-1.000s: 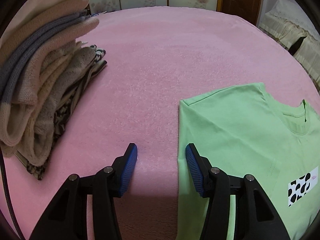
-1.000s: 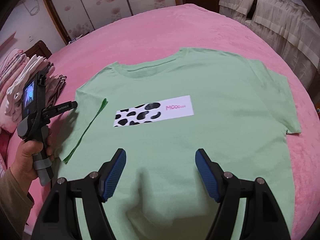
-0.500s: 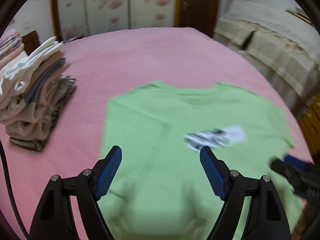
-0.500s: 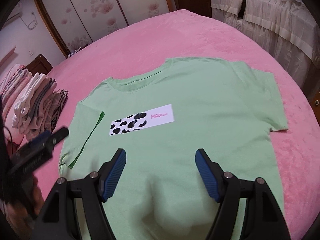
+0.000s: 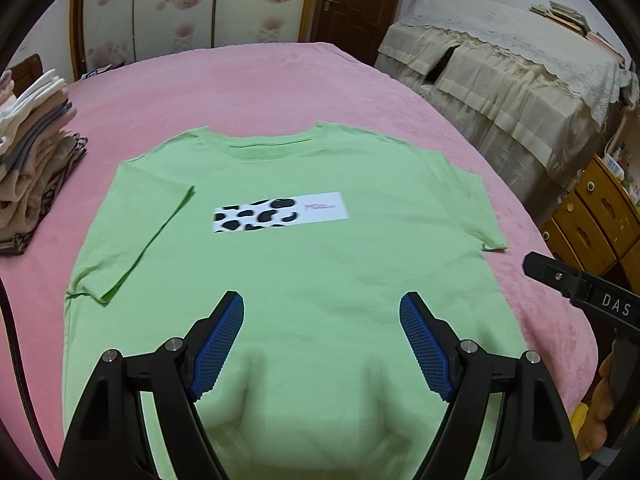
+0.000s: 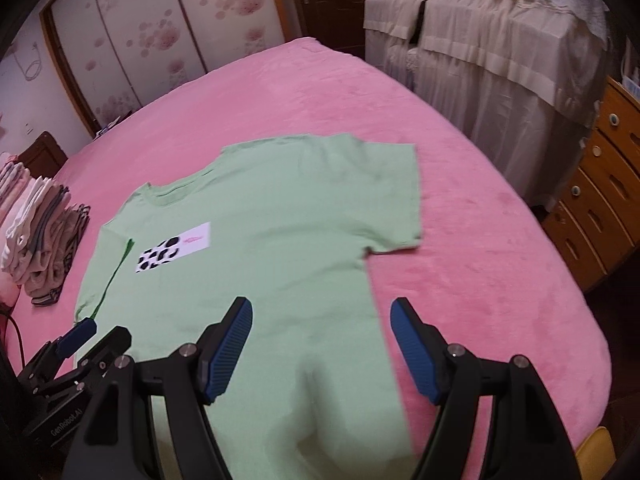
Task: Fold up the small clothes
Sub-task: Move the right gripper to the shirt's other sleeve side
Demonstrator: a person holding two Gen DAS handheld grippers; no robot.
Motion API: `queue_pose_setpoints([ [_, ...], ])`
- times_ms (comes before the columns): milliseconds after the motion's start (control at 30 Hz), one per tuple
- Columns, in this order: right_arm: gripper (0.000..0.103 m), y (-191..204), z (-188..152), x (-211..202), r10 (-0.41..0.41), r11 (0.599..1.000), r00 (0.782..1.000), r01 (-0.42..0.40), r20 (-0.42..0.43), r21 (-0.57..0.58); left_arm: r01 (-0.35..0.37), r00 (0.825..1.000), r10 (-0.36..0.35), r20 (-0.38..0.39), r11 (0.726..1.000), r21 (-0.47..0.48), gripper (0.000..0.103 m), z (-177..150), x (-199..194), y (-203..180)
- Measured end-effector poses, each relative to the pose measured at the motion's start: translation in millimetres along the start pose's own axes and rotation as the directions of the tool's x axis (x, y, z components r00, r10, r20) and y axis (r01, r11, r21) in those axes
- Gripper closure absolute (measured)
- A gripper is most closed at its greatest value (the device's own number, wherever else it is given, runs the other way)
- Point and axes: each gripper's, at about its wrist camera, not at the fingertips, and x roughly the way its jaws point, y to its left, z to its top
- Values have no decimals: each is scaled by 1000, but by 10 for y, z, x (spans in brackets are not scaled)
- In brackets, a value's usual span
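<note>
Stack of folded clothes sits at far left on the pink bed, so earlier pieces look done. Green t-shirt lies flat, front up, mid-bed; its left sleeve is already folded in over the chest, the right sleeve lies flat out to the side. Left gripper jaws wide, nothing between them, above the lower shirt. Right gripper also wide and empty, over the shirt's right side edge. Remaining: right sleeve, then body folds.
</note>
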Motion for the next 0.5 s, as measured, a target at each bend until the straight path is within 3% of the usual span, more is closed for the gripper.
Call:
queue_pose_setpoints([
  [267,31,-425,184,-120,-49,999,999,49,14,14,-48,998,47,-32,999,-22,24,71,-80,-99],
  [500,31,-548,482,-125,-61,998,997,61,42,-2,-113,993,113,-29,993,-14,23,222,-172,-85],
])
